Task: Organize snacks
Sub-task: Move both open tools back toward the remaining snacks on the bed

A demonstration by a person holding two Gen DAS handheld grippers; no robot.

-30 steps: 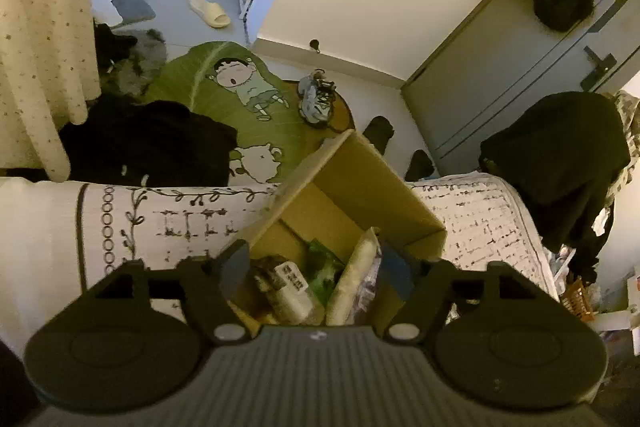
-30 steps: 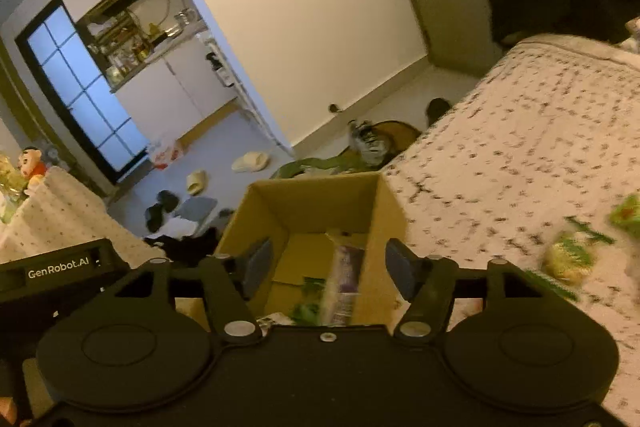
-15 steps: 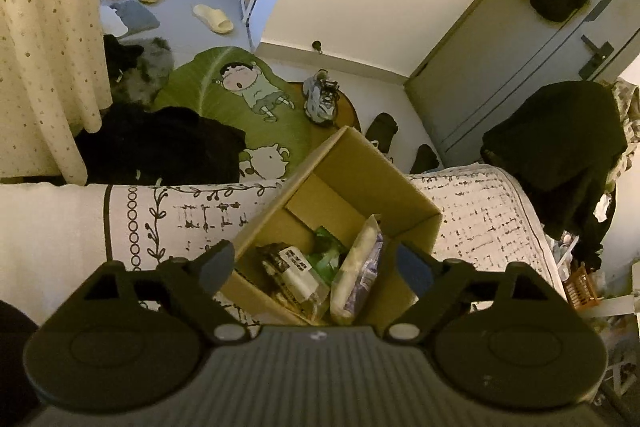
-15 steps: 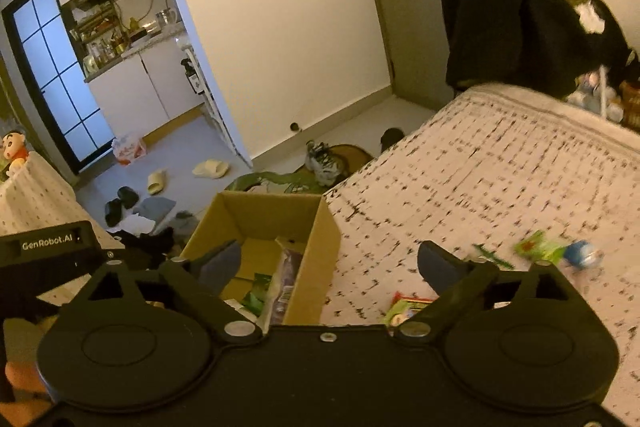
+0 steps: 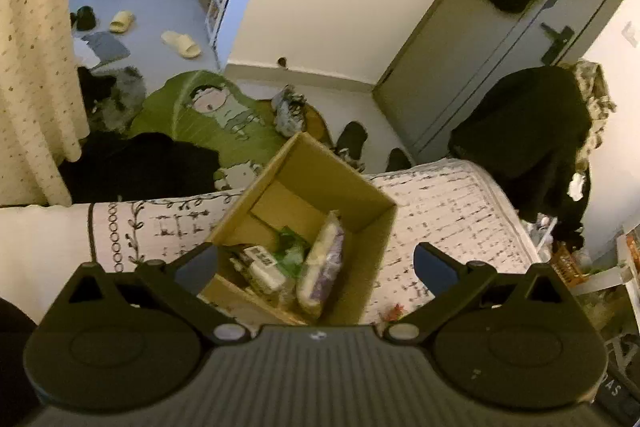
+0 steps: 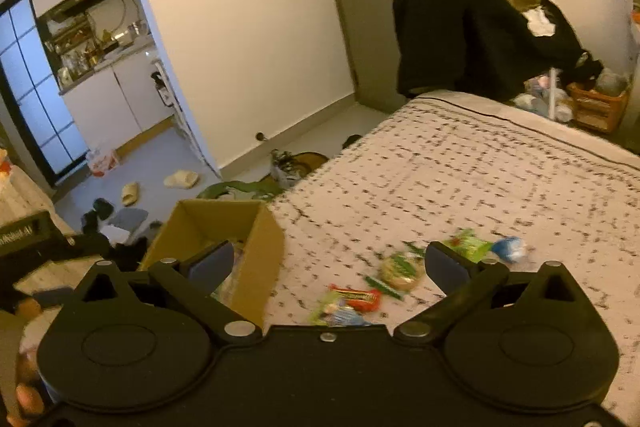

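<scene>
Nearby, blurred snack packets [image 6: 354, 301] beside box [image 6: 260, 239].

- The box [image 5: 348, 183] is showing plain matt brown cardboard.
- The packets [image 5: 322, 269] inside are gleaming like glossy plastic film.
- The bedspread [image 6: 460, 187] is looking like soft printed cloth.
- The left gripper [image 5: 316, 263] is showing matt dark ribbed plastic.

- The left gripper [image 5: 316, 263] is dark grey: a ribbed body, two round discs, silver pivot screws, blue-grey pads [image 5: 434, 263].
- The right gripper [image 6: 328, 265] is black, built alike.
- At its lower-left corner, what may be fingertips [image 6: 28, 397] show, blurred.
</scene>
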